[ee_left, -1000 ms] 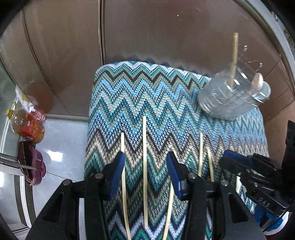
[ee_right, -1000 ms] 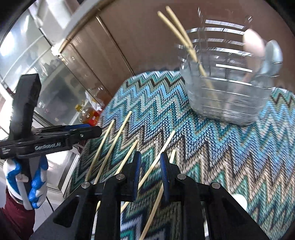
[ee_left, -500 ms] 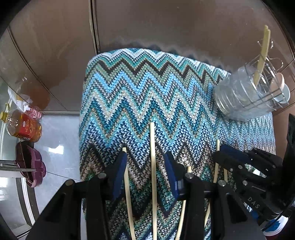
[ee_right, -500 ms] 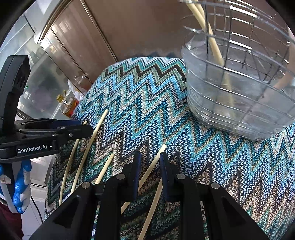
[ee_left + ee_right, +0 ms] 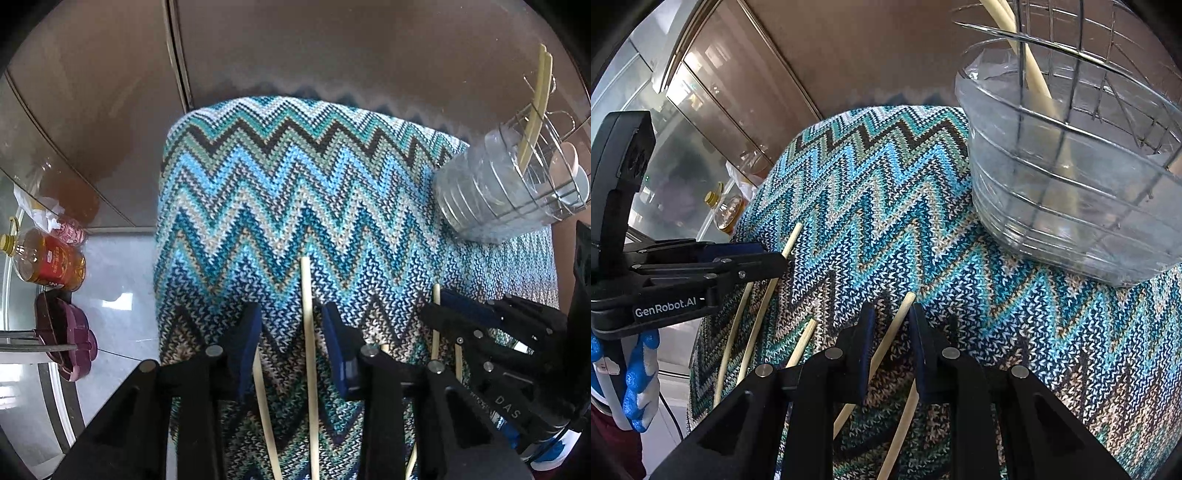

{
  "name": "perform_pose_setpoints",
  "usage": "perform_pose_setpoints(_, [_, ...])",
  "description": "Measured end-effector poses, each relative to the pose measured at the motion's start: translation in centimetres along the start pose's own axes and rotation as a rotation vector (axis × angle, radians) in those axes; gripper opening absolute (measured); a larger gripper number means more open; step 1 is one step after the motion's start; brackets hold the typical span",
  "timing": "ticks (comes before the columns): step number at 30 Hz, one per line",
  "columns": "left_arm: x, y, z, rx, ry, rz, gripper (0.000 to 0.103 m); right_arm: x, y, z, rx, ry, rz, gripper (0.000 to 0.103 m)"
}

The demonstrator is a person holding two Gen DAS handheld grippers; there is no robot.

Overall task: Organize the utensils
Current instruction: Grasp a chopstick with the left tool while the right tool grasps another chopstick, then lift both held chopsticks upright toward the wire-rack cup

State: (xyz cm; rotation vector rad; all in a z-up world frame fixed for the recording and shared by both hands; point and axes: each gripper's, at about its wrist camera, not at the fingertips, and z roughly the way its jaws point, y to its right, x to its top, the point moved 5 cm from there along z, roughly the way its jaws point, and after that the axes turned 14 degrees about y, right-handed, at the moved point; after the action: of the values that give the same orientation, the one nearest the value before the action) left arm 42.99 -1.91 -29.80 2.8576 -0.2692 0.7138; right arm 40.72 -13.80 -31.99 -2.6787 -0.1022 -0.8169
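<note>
Several pale wooden chopsticks lie on a zigzag-knit cloth (image 5: 295, 177). My left gripper (image 5: 291, 325) points down over one chopstick (image 5: 306, 314); its jaws are closing, gaps still showing on both sides of the stick. A second chopstick (image 5: 264, 406) passes under its left finger. My right gripper (image 5: 892, 328) straddles another chopstick (image 5: 894, 332), jaws narrow, pads not visibly pressing it. A wire holder with a clear liner (image 5: 1071, 184) stands at the far right and holds two chopsticks (image 5: 535, 110) and white spoons (image 5: 565, 162). Each gripper shows in the other's view: right (image 5: 436, 314), left (image 5: 775, 262).
Brown cabinet doors (image 5: 295, 44) rise behind the cloth-covered stand. On the floor to the left are an oil bottle (image 5: 48, 258) and purple slippers (image 5: 66, 339). A hand in a blue and white glove (image 5: 639, 373) holds the left gripper.
Both grippers have sunk toward the cloth and moved forward along the chopsticks. The left jaws have narrowed around the middle chopstick. The holder looms larger in the right wrist view.
</note>
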Motion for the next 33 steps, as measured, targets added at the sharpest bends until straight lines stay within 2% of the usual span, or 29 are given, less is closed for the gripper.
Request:
perform_pose_setpoints(6, [0.5,-0.4,-0.6,-0.022,0.011,-0.009,0.032,0.1,0.0,0.4,0.005,0.0,-0.006,0.019])
perform_pose_setpoints(11, [0.6,0.2,-0.4,-0.058,-0.011,-0.01,0.032,0.0,0.0,0.4,0.012,-0.001,-0.005,0.019])
perform_pose_setpoints(14, [0.2,1.0,0.5,-0.06,-0.046,-0.013,0.024,0.0,0.1,0.4,0.016,-0.004,-0.008,0.019])
perform_pose_setpoints(18, [-0.4,0.9,1.7,-0.06,-0.092,-0.016,0.017,0.1,0.0,0.4,0.014,-0.015,-0.018,0.012])
perform_pose_setpoints(24, [-0.4,0.7,1.7,-0.053,-0.116,0.012,0.014,0.1,0.0,0.8,0.013,-0.029,-0.026,0.011])
perform_pose_setpoints(29, [0.0,1.0,2.2,-0.033,-0.117,-0.018,0.009,0.2,-0.3,1.1,0.016,-0.017,-0.003,0.009])
perform_pose_setpoints(33, [-0.6,0.1,2.5,-0.05,-0.102,-0.044,0.005,-0.1,-0.3,0.8,0.029,0.004,0.034,0.006])
